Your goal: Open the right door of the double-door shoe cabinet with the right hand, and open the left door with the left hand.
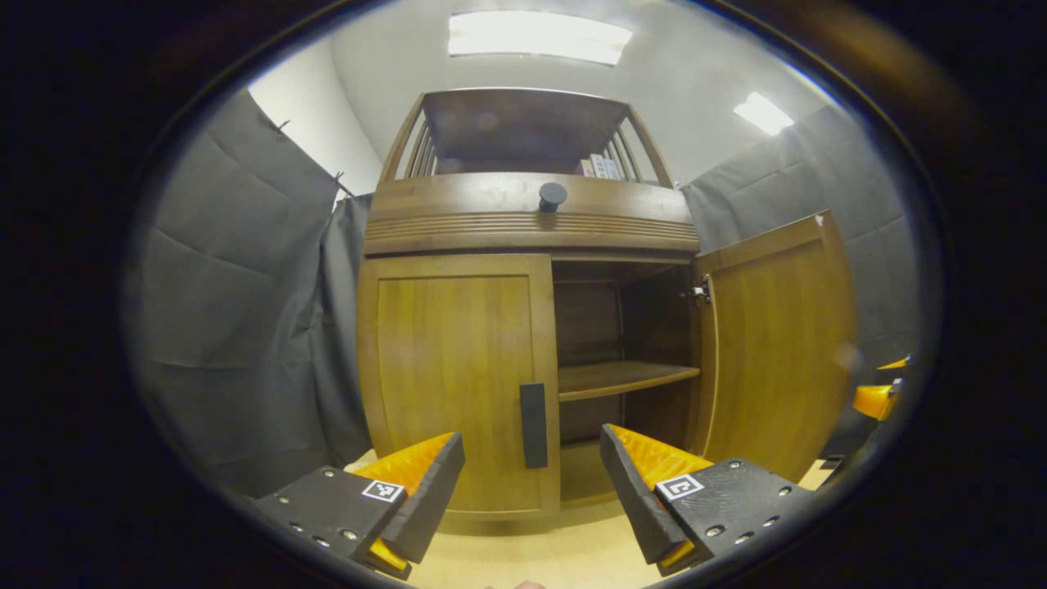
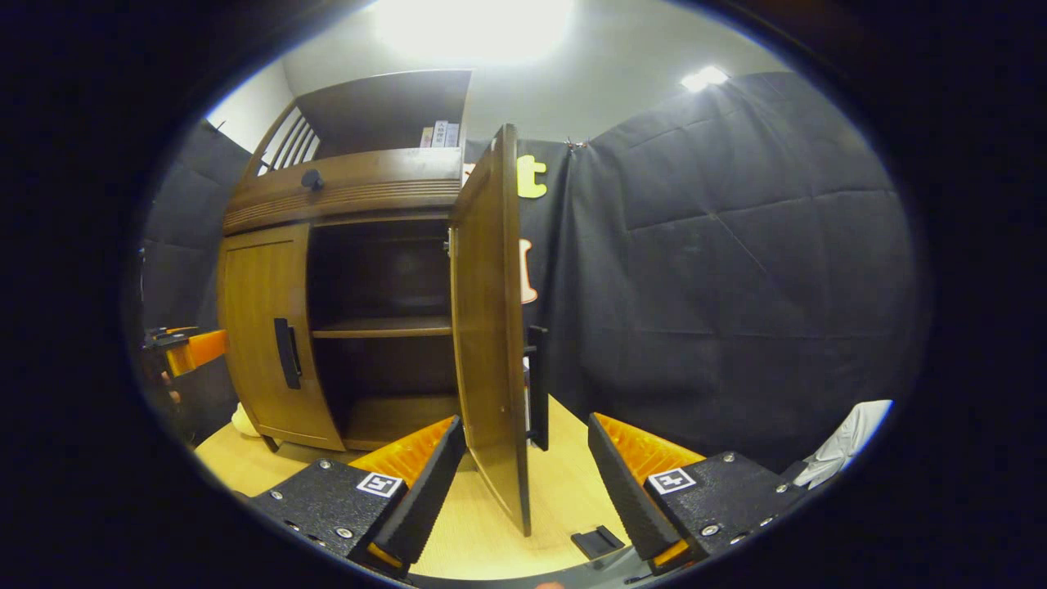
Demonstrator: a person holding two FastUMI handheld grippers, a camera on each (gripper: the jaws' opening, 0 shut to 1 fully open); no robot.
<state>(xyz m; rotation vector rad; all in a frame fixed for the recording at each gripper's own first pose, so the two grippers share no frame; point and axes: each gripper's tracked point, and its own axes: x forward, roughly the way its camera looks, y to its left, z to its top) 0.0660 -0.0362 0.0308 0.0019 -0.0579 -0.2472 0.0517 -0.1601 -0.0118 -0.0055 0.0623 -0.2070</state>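
1. The shoe cabinet point(image 1: 523, 221) stands on the pale floor against the booth's dark cloth wall. Its right door point(image 1: 777, 343) is swung wide, and its left door point(image 1: 454, 376) is flat shut.
2. The left gripper point(image 1: 532, 483) faces that shut door head-on, fingers spread wide and empty. It looks the nearer tool for the job.
3. The left door's handle point(image 1: 533, 425), a dark upright bar by the door's inner edge, lies straight ahead and a little above the fingertips, long axis vertical. The fingers would close across it from either side.
4. The right gripper point(image 2: 527, 470) is also wide open, gripping nothing, straddling the open door's free edge near its handle point(image 2: 537, 384).
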